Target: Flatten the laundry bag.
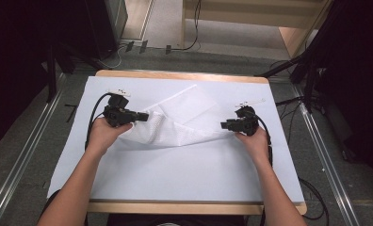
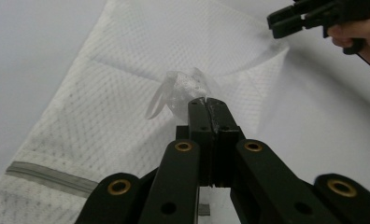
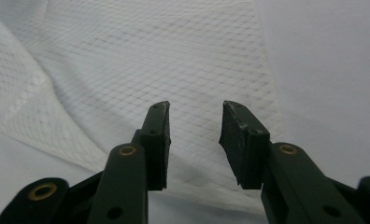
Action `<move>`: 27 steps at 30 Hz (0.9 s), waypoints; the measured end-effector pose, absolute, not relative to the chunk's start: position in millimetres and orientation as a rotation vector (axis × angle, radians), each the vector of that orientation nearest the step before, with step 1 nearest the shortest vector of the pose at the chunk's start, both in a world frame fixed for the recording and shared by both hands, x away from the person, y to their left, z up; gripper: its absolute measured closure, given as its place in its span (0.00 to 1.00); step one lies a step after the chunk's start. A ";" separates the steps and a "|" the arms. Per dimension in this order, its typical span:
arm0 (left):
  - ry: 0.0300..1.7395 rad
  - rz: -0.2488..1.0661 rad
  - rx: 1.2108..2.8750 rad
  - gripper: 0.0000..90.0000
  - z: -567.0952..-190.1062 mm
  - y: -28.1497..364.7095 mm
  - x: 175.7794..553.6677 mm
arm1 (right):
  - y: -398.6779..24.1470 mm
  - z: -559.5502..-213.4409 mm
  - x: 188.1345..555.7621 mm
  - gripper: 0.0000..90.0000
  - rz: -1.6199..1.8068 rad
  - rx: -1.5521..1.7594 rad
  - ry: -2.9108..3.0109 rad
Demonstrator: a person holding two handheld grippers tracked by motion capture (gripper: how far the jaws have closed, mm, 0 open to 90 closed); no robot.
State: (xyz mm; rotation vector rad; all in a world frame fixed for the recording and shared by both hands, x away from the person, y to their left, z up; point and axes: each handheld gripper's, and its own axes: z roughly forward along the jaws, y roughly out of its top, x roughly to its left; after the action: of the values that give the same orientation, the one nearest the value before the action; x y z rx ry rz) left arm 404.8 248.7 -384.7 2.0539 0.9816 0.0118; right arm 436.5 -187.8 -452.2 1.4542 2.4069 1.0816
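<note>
A white mesh cloth (image 1: 184,117) lies crumpled across the middle of the white-covered table (image 1: 175,174). My left gripper (image 1: 144,116) is at the cloth's left end. In the left gripper view its jaws (image 2: 206,105) are shut on a small bunched fold of the mesh (image 2: 181,91), lifted a little off the rest. A grey strip (image 2: 47,175) runs along the cloth's near edge. My right gripper (image 1: 223,125) is at the cloth's right end. Its jaws (image 3: 195,123) stand open just above the mesh (image 3: 174,56), with nothing pinched. That gripper also appears far off (image 2: 290,21) in the left gripper view.
The table's wooden edge (image 1: 175,207) shows at front and back. Bare white cover lies in front of the cloth and at both sides. Metal rails (image 1: 24,155) and cables run on the floor beside the table.
</note>
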 end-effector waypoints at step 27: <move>0.940 -0.088 2.066 1.00 -401.3 253.2 323.8 | -193.2 -465.9 459.6 1.00 0.987 1.535 2.425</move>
State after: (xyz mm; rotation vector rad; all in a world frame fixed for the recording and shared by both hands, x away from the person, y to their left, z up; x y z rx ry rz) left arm 323.8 253.2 -401.3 2.0664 0.9404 -0.0878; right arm 459.6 -193.2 -465.9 1.5350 2.4249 0.9875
